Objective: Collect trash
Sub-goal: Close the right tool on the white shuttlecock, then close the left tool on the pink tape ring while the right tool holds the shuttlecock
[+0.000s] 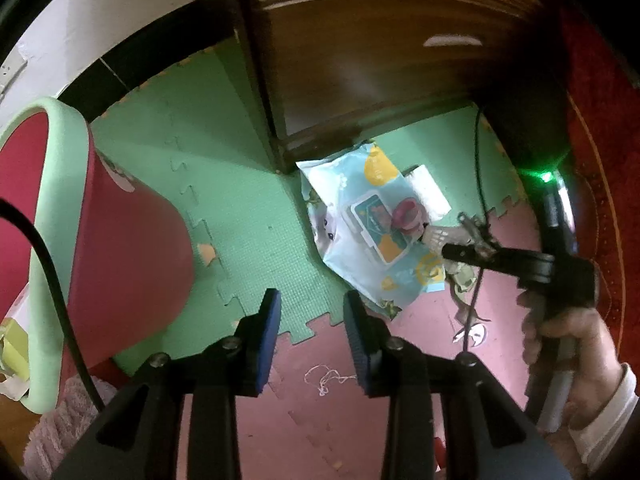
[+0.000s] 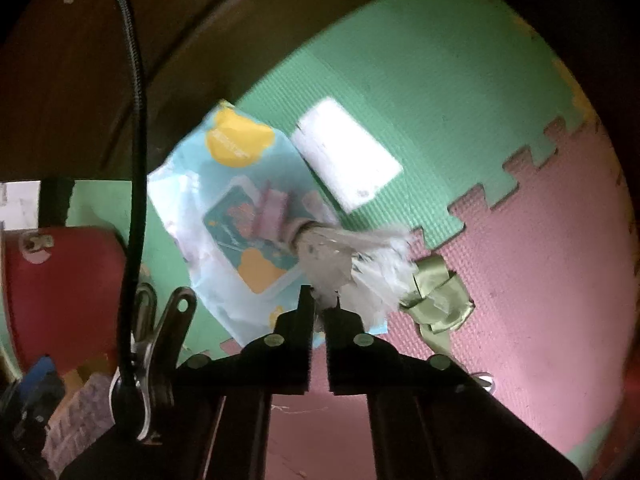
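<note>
Two tools: right tool (image 2: 320, 304) pinched together on the crinkly clear wrapper (image 2: 360, 256); left tool (image 1: 312, 336) spread and empty above the floor mat (image 1: 248, 216).
Trash location: wrapper lies across the wipes pack (image 2: 224, 216), beside a green ribbon (image 2: 436, 296).
Risk: thin film may tear or slip; pack could drag along.
Textures: glossy soft pack, foam mat, smooth red bin (image 1: 120, 240).

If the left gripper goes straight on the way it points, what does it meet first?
Probably the bare floor mat: nothing lies between the open left gripper fingers. The wipes pack sits off to the right.
</note>
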Tool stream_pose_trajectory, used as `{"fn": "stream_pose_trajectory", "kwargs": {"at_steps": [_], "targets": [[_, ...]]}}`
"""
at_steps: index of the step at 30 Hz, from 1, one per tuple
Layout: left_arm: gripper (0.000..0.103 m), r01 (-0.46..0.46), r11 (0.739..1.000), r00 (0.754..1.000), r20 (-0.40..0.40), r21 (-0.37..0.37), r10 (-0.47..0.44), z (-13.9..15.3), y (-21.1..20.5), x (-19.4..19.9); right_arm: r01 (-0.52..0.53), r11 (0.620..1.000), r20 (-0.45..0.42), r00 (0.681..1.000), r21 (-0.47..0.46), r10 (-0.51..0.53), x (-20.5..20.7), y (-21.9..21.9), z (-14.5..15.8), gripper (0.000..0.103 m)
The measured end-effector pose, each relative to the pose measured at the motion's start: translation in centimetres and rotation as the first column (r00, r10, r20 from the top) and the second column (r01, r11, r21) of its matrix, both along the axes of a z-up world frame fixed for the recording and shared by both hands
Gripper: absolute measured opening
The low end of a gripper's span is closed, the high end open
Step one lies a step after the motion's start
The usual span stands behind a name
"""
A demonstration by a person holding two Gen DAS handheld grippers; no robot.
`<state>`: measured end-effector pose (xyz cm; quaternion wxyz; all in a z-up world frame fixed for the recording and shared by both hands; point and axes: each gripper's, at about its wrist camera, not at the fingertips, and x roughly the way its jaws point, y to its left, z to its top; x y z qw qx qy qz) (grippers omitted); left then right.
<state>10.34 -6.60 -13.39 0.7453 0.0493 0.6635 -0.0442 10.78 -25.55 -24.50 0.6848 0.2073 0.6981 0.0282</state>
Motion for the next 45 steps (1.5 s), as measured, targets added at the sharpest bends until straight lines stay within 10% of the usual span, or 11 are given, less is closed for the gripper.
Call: {"fn": "stream_pose_trajectory", "kwargs": {"at_steps": [20, 45], "targets": [[0.038, 0.158, 0.987, 0.987, 0.006, -0.031, -0.158, -4.9, -6.6, 0.6, 0.178, 0.981, 0.094, 0.978, 0.073, -0.184, -2.6, -6.0, 9.4, 0.003], [0.045, 0.132, 0.990, 0.991, 0.014, -0.055, -0.132, -16.1, -13.6, 6.7, 0.243, 0.959, 0.092, 0.962, 0.148, -0.258, -2.0, -7.3, 8.8, 0.003]]}}
